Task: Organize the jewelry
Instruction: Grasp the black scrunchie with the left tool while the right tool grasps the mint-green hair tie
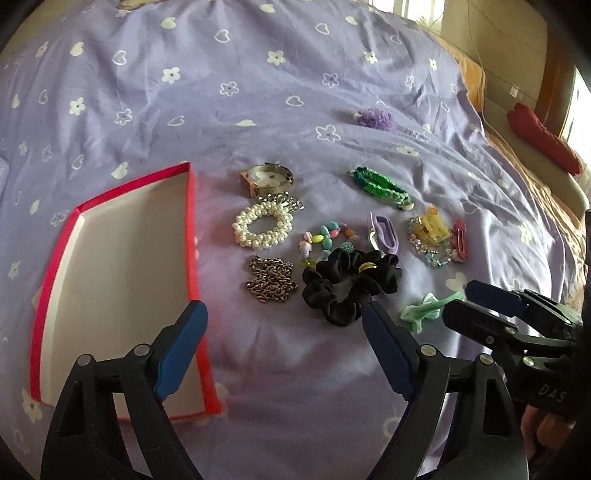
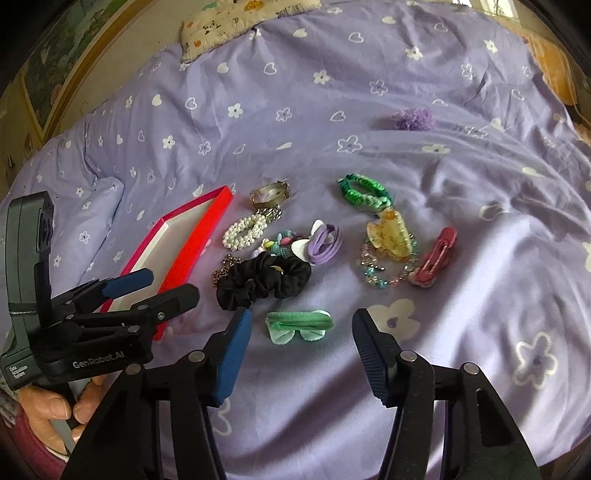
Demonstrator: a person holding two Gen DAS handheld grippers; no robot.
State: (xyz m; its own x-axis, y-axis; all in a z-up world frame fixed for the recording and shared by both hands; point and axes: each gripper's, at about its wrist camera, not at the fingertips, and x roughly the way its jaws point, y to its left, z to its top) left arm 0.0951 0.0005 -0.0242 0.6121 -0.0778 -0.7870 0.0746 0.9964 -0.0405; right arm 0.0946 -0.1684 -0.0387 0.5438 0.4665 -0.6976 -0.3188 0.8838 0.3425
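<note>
**Purple bed, one red box, a dozen loose pieces**

Purple bedsheet point(image 1: 280, 92) with white hearts and flowers carries everything. At mid-left of the left wrist view sits one red box point(image 1: 190, 229), shallow, white inside, with nothing in it. To its right, near frame centre, the jewelry lies in a loose cluster: one metal watch point(image 1: 266, 179) uppermost, one pearl bracelet point(image 1: 261, 226) just below it, one dark chain point(image 1: 271, 282) below that. One pastel bead bracelet point(image 1: 325, 236) lies right of the pearls, its lower edge touching one black scrunchie point(image 1: 351, 286). One lilac hair tie point(image 1: 386, 234) lies above the scrunchie's right end. Further right come one green braided band point(image 1: 380, 184), one yellow claw clip point(image 1: 432, 229) resting on one crystal bead bracelet point(image 1: 430, 253), and one red hair clip point(image 1: 460, 238) at that bracelet's right edge. One mint green hair bow point(image 1: 424, 310) lies alone at lower right, and one purple pom-pom point(image 1: 375, 118) sits apart, higher in the frame.

Both claws hang above the sheet, holding nothing. The left claw point(image 1: 284, 332) has its fingers wide apart, one over the box's near corner, the other beside the scrunchie. The right claw point(image 2: 301, 338) is likewise spread, with the mint bow between and just beyond its tips.

One patterned pillow point(image 2: 243, 26) lies at the upper left of the right wrist view.
</note>
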